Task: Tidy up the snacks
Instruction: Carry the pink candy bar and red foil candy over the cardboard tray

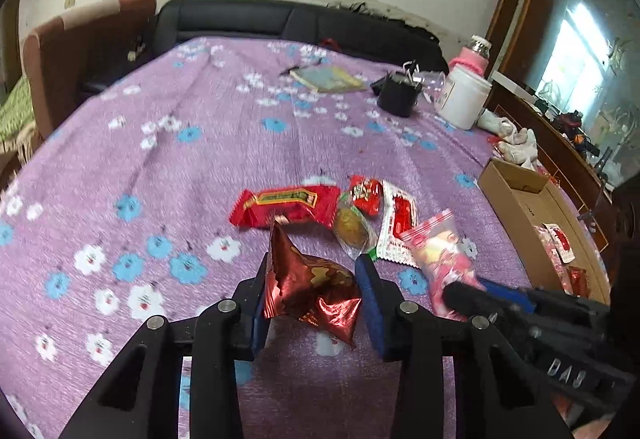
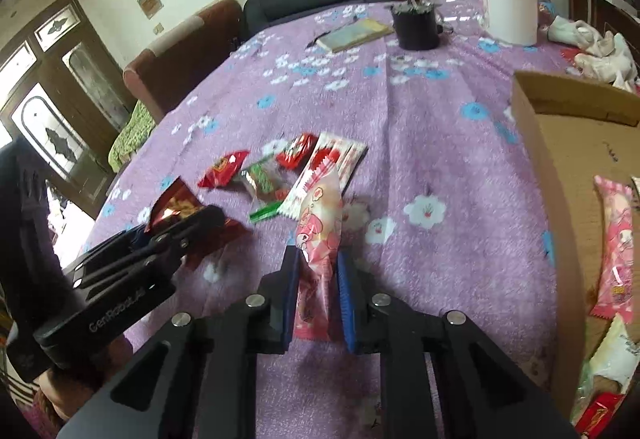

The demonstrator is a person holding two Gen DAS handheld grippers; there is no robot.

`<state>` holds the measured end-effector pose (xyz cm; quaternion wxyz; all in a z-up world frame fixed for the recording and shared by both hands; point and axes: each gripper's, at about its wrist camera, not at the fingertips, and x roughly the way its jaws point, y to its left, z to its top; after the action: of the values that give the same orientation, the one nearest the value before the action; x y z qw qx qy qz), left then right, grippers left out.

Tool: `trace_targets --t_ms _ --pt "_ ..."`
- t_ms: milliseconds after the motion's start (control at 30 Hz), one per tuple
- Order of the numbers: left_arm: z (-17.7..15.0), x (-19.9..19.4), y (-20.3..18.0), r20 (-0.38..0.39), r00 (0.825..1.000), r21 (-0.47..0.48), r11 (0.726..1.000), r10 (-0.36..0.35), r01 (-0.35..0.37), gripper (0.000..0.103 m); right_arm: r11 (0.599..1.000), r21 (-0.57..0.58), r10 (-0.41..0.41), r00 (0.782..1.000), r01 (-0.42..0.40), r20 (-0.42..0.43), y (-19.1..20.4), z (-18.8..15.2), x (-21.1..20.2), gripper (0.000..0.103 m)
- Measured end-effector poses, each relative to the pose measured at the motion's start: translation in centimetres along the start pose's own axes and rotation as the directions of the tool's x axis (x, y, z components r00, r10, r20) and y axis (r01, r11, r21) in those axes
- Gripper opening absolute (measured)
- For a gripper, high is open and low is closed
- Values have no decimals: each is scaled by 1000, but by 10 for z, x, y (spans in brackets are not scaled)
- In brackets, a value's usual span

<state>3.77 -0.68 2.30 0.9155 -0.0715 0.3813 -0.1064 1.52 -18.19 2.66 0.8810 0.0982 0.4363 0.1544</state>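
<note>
My left gripper [image 1: 316,267] is shut on a dark red foil snack packet [image 1: 316,291], its blue pads against both sides; in the right wrist view the left gripper [image 2: 200,219] sits at the left with the foil packet [image 2: 176,209]. My right gripper [image 2: 316,255] is shut on a pink cartoon-print packet [image 2: 320,223], whose top stands up between the pads. Loose on the purple flowered cloth [image 1: 200,159] lie a long red packet [image 1: 286,205], a small red one [image 1: 364,195], a clear-wrapped cake [image 1: 352,227] and a white-and-red packet [image 1: 396,227]. An open cardboard box [image 2: 560,143] at the right holds several snacks.
At the far right of the table stand a white tub [image 1: 462,99], a black cup [image 1: 398,97] and a pink-sleeved bottle [image 1: 476,57]. A booklet [image 1: 330,79] lies at the back. Crumpled white cloth [image 2: 600,47] sits behind the box. A dark sofa [image 1: 240,19] runs along the far edge.
</note>
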Motion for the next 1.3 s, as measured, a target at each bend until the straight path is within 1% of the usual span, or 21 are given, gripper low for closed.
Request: trace_targets --t_ms 200,333,400,500,667,733,800,900,967,1033,1100,1233,1300 --pt "1 -12 -6 42 999 44 999 -23 21 41 1000 24 18 1000 -18 -2 -3 1 1 17" --pt "2 -20 -13 71 997 74 997 -37 31 41 999 37 28 999 -29 36 -3 3 -8 17" --pt "1 -23 -17 88 996 95 995 -27 18 41 999 41 27 998 -29 52 -4 5 -12 17" --pt "-1 -24 -21 95 995 115 993 -19 8 41 999 35 -10 998 7 65 -3 6 -15 17" --pt "-3 -24 -25 108 994 138 990 -2 -13 41 999 41 -38 995 34 96 -5 7 -24 17" --pt "-3 -24 -25 109 994 138 990 -11 -4 41 998 41 -61 991 57 120 -6 8 -31 17" --pt "-3 -24 -27 113 993 136 991 -12 -3 41 997 49 -65 989 59 133 -9 10 -36 17" --pt "-3 -27 -34 115 993 143 990 -23 7 41 995 81 -62 986 50 152 -19 14 -44 17" --pt "-4 -30 -42 118 993 165 986 -18 -2 41 993 107 -63 984 45 166 -26 16 -51 17" --pt "-4 -33 -51 107 994 178 984 -28 9 41 990 135 -73 980 48 183 -34 18 -58 17" --pt "-3 -37 -63 98 995 201 979 -36 16 41 984 172 -67 977 32 201 -45 21 -66 17" --pt "7 -45 -86 76 994 221 973 -84 65 41 970 245 -63 966 0 249 -69 25 -88 17" --pt "13 -48 -101 77 991 237 968 -107 86 41 961 278 -78 957 -3 279 -81 26 -101 18"
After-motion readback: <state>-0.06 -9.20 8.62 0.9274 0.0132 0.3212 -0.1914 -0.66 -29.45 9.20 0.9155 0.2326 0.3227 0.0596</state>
